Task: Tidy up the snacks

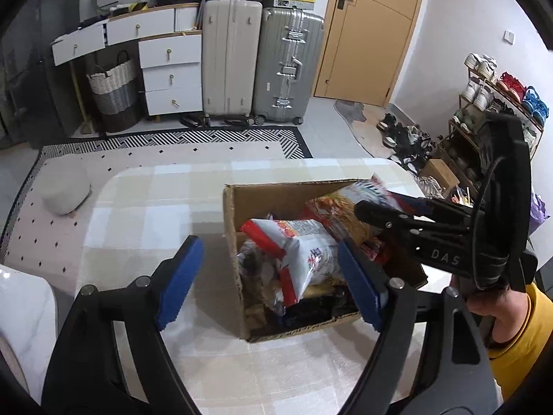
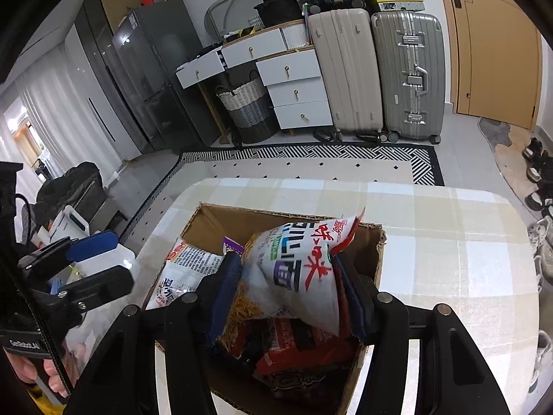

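A cardboard box (image 1: 238, 214) full of snack packets stands on the checked tablecloth (image 1: 145, 207). Over the box, the right gripper (image 2: 288, 283) pinches a white noodle packet (image 2: 297, 266) between its blue pads. The left gripper (image 1: 273, 280) hangs spread and empty above the box's near corner, over another white packet (image 1: 304, 249) lying inside.

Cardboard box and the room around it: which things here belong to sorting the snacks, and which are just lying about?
Part of the job:
- cardboard box
- white noodle packet, clamped in the right gripper
- red-and-white snack bag in the box
- left gripper, open and empty

Just lying about:
- suitcases
- drawer unit
- woven basket
- shoe rack
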A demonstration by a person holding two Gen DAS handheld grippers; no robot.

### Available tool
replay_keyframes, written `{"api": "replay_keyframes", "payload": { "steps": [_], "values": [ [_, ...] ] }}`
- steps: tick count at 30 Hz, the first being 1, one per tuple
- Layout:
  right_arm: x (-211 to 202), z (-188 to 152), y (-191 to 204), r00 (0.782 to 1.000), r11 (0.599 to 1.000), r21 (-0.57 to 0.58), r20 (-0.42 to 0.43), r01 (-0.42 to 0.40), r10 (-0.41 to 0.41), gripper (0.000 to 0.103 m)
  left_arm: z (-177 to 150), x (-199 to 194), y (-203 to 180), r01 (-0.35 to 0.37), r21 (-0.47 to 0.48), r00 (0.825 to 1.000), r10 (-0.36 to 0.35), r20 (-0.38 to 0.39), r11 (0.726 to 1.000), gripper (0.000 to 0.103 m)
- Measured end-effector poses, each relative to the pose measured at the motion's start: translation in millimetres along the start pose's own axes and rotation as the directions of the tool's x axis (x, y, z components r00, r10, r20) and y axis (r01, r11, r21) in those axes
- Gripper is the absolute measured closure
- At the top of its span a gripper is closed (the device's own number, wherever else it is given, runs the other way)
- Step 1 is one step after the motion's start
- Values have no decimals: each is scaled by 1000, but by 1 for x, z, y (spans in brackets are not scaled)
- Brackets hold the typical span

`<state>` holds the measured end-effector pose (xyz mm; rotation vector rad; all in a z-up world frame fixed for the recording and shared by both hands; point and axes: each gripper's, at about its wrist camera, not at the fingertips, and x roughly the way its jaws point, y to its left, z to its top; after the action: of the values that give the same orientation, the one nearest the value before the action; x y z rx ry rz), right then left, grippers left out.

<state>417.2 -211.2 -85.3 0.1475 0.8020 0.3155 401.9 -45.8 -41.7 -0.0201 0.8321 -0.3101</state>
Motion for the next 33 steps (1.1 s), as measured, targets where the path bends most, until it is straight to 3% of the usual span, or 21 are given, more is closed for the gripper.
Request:
{"api": "replay_keyframes", "payload": {
  "steps": [8, 10, 13, 15, 19, 27, 33],
  "values": [
    [-51, -7, 4, 995, 999, -8, 98, 32, -31, 45, -25, -60, -8, -53, -11, 995, 54, 86, 999, 20],
    [-71, -14, 12, 991, 999, -24, 135, 25, -22, 39, -35, -81, -11, -66, -21, 990, 68, 126, 998, 20],
    [-113, -35, 30, 973, 996, -84, 233, 29, -8, 26, -52, -111, -15, -71, -39, 981, 77, 176, 997, 12],
    [-140, -53, 46, 956, 991, -133, 294, 27, 14, 23, -63, -129, -19, -63, -49, 977, 72, 201, 997, 0],
    [-188, -96, 69, 913, 984, -176, 406, 37, 38, 6, -93, -172, -28, -69, -56, 957, 82, 280, 996, 1],
    [-234, -183, 94, 867, 981, -182, 497, 72, 29, 2, -157, -224, -40, -90, -63, 934, 106, 340, 994, 1],
    [-235, -232, 86, 841, 988, -96, 539, 118, -48, 1, -210, -231, -29, -145, -92, 904, 170, 391, 985, 1]
  ]
}}
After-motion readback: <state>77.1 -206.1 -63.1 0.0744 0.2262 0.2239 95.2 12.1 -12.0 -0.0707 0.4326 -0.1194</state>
